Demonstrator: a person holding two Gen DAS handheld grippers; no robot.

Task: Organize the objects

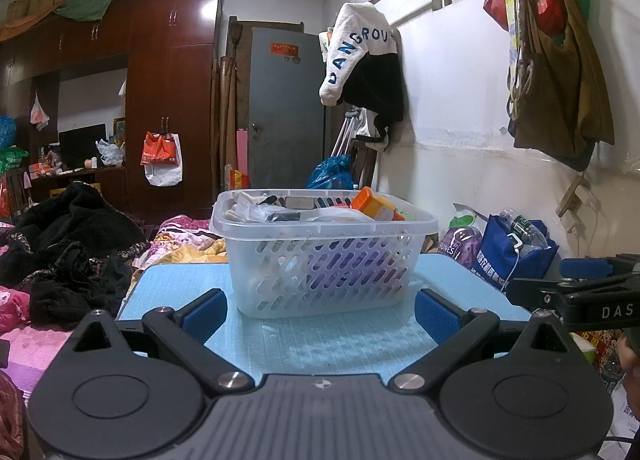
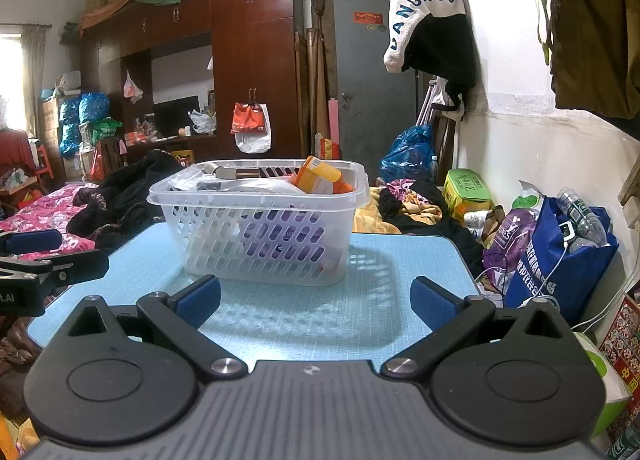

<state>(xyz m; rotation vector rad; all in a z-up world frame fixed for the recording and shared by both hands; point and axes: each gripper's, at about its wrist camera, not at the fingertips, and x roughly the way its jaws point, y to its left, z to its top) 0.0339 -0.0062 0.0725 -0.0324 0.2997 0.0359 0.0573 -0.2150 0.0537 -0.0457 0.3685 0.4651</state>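
A clear plastic basket (image 1: 320, 280) stands on the light blue table (image 1: 320, 340). It holds an orange container (image 1: 374, 205) and several small packets and dark items. In the right wrist view the basket (image 2: 260, 244) sits left of centre with the orange container (image 2: 318, 175) leaning at its right end. My left gripper (image 1: 320, 312) is open and empty, just short of the basket's near wall. My right gripper (image 2: 316, 300) is open and empty, a little before the basket. Each gripper shows at the edge of the other's view.
A bed with black clothes (image 1: 68, 244) and pink bedding lies to the left. A blue bag (image 2: 560, 256) with bottles, a purple packet (image 2: 516, 232) and a green box (image 2: 466, 187) crowd the right by the wall. A wardrobe (image 1: 168, 99) and door (image 1: 286, 107) stand behind.
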